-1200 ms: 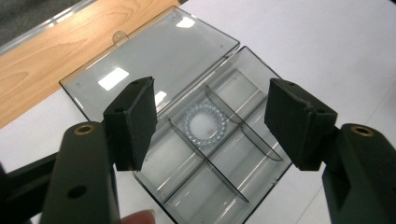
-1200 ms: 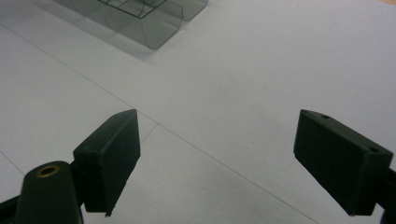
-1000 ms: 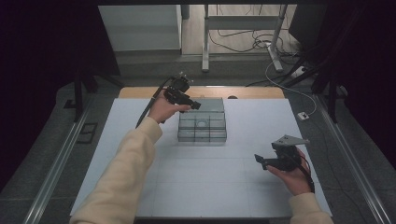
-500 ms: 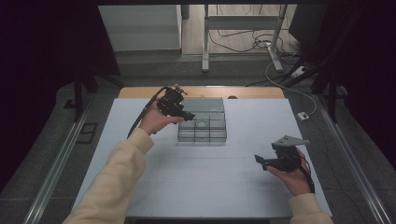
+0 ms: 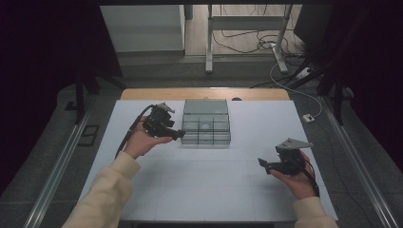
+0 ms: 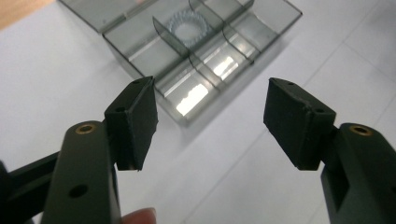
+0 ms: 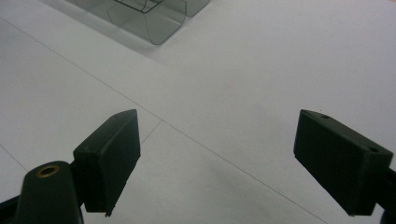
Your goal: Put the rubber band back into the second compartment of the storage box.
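Hovering just beside the left edge of a clear grey compartment box [image 5: 206, 127], the left tongs [image 5: 177, 135] with jaws standing apart and nothing between them. Seen in the left gripper view: box [image 6: 196, 51] ahead of the black pads [image 6: 135, 122], lid folded back flat, dividers upright, a small pale ring [image 6: 189, 24] lying in one of the middle compartments. Near compartments reflecting light, contents not discernible. Sitting toward the far middle of the white table [image 5: 214, 190], that box, with its open lid on the far side. Held low over bare table near the right front, well apart from the box: the right tongs [image 5: 264, 164], likewise gaping wide and gripping nothing. In the right gripper view, a rounded corner of the box [image 7: 154, 21] at the top edge, beyond the spread pads [image 7: 112, 154].
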Action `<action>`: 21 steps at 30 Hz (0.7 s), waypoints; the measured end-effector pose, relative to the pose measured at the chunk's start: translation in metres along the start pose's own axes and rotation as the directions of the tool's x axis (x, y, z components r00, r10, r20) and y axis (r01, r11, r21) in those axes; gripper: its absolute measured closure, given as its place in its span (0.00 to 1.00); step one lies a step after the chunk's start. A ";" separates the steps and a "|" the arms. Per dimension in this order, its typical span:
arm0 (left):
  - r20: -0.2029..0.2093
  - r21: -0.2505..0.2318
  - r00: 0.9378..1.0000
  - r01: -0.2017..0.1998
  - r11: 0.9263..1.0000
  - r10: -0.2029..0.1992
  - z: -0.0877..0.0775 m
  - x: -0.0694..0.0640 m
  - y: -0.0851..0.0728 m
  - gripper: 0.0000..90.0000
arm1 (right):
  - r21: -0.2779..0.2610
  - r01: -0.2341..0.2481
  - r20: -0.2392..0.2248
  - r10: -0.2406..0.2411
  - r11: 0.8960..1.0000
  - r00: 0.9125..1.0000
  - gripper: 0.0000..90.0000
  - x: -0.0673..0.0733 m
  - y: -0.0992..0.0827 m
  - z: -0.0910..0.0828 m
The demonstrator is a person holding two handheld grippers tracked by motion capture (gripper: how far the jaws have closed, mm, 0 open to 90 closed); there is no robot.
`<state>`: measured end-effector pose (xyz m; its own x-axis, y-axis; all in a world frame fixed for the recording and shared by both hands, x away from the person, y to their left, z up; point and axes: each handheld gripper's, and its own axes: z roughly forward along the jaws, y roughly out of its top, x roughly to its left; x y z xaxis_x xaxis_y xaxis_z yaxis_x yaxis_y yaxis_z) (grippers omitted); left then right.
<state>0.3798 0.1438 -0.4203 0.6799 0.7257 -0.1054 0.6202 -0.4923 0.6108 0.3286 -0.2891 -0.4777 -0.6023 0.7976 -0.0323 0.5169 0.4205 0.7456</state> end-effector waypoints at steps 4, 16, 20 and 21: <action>-0.013 0.002 1.000 -0.003 1.000 0.003 -0.008 -0.006 -0.016 0.39 | -0.002 -0.001 -0.001 0.001 1.000 1.000 0.16 0.000 0.000 0.000; -0.053 -0.005 0.998 0.031 0.999 -0.032 -0.025 -0.007 -0.052 0.39 | -0.001 0.001 -0.004 -0.001 1.000 1.000 0.16 0.001 0.000 0.000; -0.073 -0.003 0.997 0.037 0.999 -0.037 -0.025 -0.007 -0.059 0.39 | -0.001 0.001 -0.004 -0.001 1.000 1.000 0.16 0.001 0.000 0.000; -0.075 -0.002 0.996 0.041 0.999 -0.041 -0.024 -0.008 -0.060 0.39 | -0.001 0.001 -0.005 -0.001 1.000 1.000 0.16 0.001 0.000 0.001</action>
<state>0.3279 0.1790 -0.4373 0.6230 0.7790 -0.0710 0.6465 -0.4617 0.6073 0.3284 -0.2879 -0.4779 -0.6055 0.7953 -0.0298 0.5160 0.4208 0.7461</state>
